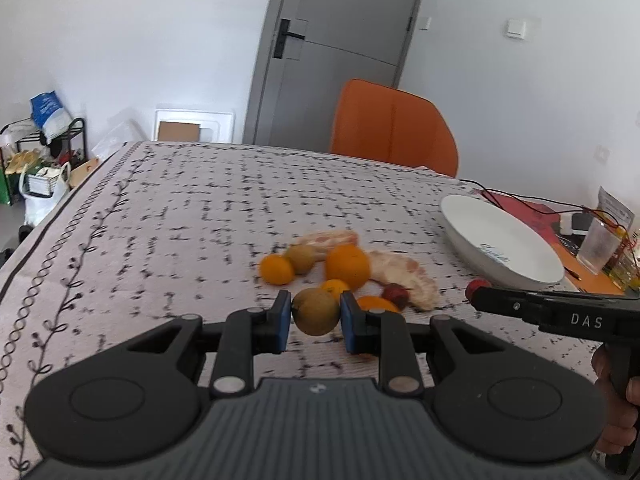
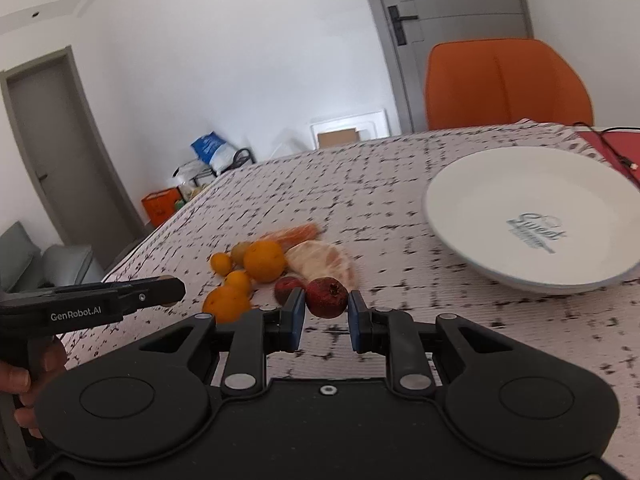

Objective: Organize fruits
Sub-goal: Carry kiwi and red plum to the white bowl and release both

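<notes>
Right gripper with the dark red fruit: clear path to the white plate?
Probably yes. The right gripper holds the dark red fruit; bare patterned tablecloth lies between it and the empty white plate.

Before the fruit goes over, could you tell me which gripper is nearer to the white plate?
Right. The right gripper, shut on a dark red fruit, sits just short of the white plate; the left gripper, holding a brownish-green fruit, is farther away beside the fruit pile.

White walls (image 1: 140,40) closed the room, lit by soft daylight. A grey door (image 1: 336,52) with a black handle stood at upper centre of the left wrist view, an orange chair (image 1: 394,128) below it behind the tabletop (image 1: 180,216). A cluttered black rack (image 1: 44,148) sat at far left. A second grey door (image 2: 60,152) and grey sofa (image 2: 24,260) filled the right wrist view's left edge.
</notes>
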### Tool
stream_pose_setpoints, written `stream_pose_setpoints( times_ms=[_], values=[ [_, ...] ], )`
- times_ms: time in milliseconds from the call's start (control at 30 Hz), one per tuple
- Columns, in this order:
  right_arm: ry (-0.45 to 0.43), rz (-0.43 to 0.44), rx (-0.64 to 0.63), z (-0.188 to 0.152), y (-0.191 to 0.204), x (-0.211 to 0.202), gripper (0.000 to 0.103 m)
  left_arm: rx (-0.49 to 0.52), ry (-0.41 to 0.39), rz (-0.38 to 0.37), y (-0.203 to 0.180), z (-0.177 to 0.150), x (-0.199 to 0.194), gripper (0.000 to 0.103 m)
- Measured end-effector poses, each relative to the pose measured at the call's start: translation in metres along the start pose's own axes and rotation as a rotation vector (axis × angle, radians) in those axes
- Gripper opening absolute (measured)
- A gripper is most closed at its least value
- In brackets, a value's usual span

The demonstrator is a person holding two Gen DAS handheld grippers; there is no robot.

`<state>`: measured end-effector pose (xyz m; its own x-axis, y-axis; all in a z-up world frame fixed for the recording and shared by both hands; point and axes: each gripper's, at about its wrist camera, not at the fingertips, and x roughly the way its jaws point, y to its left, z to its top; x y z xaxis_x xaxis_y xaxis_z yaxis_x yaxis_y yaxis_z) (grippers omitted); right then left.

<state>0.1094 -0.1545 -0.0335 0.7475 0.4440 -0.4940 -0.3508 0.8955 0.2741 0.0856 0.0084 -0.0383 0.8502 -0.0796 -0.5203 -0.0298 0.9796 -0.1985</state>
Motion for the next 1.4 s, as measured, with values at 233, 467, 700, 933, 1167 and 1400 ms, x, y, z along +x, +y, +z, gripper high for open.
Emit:
stream_pose_setpoints(
  times_ms=[233, 467, 700, 933, 1167, 1400],
  values=[
    [-0.048, -0.034, 0.036, 0.001, -0.022, -0.019, 0.021, 0.055, 0.002, -0.038, -0.028, 0.007, 0.009, 0.024],
    [-0.106, -0.070, 0.059, 0.002, -0.045, -0.040, 0.021, 0.106, 0.003, -0.071, -0.058, 0.013, 0.022, 0.024],
    [-0.145, -0.103, 0.091, 0.001, -0.071, -0.056, 0.021, 0.152, 0.016, -0.102, -0.086, 0.016, 0.037, 0.025],
    [-0.169, -0.125, 0.125, -0.001, -0.095, -0.065, 0.021, 0.196, 0.021, -0.129, -0.112, 0.019, 0.050, 0.025],
    [-0.182, -0.138, 0.158, -0.003, -0.113, -0.067, 0.021, 0.226, 0.020, -0.144, -0.131, 0.024, 0.061, 0.025],
    [-0.197, -0.147, 0.181, -0.002, -0.128, -0.065, 0.021, 0.257, 0.026, -0.158, -0.145, 0.027, 0.072, 0.025]
  ],
)
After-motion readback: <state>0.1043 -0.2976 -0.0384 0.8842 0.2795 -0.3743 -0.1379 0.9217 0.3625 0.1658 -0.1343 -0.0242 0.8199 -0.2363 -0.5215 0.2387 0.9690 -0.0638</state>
